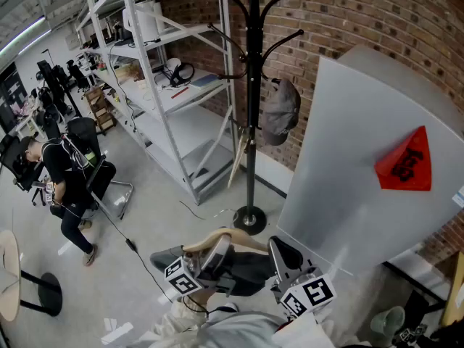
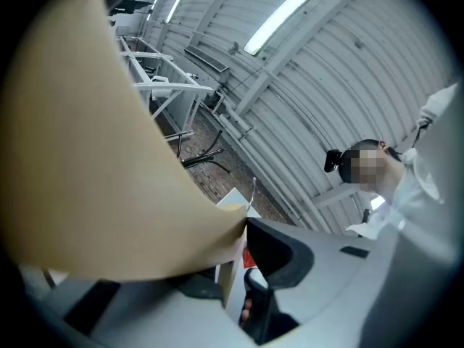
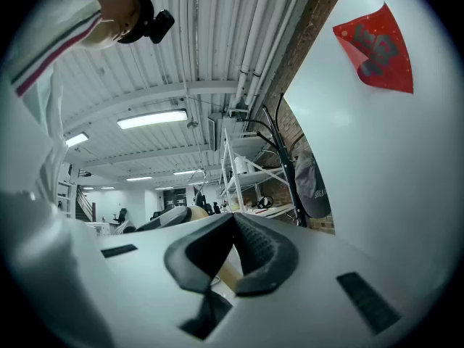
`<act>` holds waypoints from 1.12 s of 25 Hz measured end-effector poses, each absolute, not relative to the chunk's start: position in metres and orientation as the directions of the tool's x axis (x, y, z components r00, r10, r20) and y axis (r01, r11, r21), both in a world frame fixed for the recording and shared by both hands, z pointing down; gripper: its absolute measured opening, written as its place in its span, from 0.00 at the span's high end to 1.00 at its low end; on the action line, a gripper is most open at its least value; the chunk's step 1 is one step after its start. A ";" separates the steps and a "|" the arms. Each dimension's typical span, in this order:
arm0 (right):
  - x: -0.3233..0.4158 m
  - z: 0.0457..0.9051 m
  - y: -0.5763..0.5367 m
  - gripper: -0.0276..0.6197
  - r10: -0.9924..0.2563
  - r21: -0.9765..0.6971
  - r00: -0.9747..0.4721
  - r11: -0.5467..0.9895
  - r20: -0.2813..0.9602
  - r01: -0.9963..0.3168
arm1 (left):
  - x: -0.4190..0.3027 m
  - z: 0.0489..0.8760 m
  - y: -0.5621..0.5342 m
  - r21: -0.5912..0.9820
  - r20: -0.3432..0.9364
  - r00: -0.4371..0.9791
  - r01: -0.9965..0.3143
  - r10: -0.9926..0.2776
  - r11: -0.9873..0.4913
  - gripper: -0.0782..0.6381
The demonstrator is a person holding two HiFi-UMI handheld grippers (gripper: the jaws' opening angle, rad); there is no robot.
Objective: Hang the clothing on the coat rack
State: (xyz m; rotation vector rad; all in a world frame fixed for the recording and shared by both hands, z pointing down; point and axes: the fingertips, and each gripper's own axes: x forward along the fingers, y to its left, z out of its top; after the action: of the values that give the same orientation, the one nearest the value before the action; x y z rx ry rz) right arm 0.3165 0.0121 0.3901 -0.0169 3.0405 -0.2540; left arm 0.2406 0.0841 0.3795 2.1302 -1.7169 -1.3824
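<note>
The black coat rack (image 1: 252,85) stands on the floor ahead with a grey cap (image 1: 279,114) on one of its hooks; the right gripper view shows the same rack (image 3: 283,165) and cap (image 3: 313,187). Low in the head view, my left gripper (image 1: 210,256) is closed on a tan curved piece (image 1: 217,238). That tan piece (image 2: 94,158) fills the left gripper view and meets one pad tip (image 2: 250,230). Dark grey clothing (image 1: 246,270) hangs between the two grippers. My right gripper (image 1: 279,256) sits beside it with its pads (image 3: 264,249) meeting at the tips. Whether they pinch the cloth is hidden.
A tall white panel (image 1: 362,158) bearing a red paper (image 1: 406,162) leans on the brick wall right of the rack. Metal shelving (image 1: 174,85) runs along the left. A person (image 1: 65,172) sits on a chair at far left, near a round table (image 1: 7,274).
</note>
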 end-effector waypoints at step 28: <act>0.160 0.393 0.022 0.92 -0.034 -0.174 -0.995 0.985 -0.097 -0.016 | 0.094 0.365 0.083 0.505 -0.601 0.035 -0.758 -0.798 -0.413 0.75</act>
State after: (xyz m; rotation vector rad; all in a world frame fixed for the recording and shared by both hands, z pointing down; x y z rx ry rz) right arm 0.1602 0.0225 0.3935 -0.0384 3.0301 -0.2637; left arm 0.0944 0.0827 0.3651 2.2259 -1.6756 -1.3484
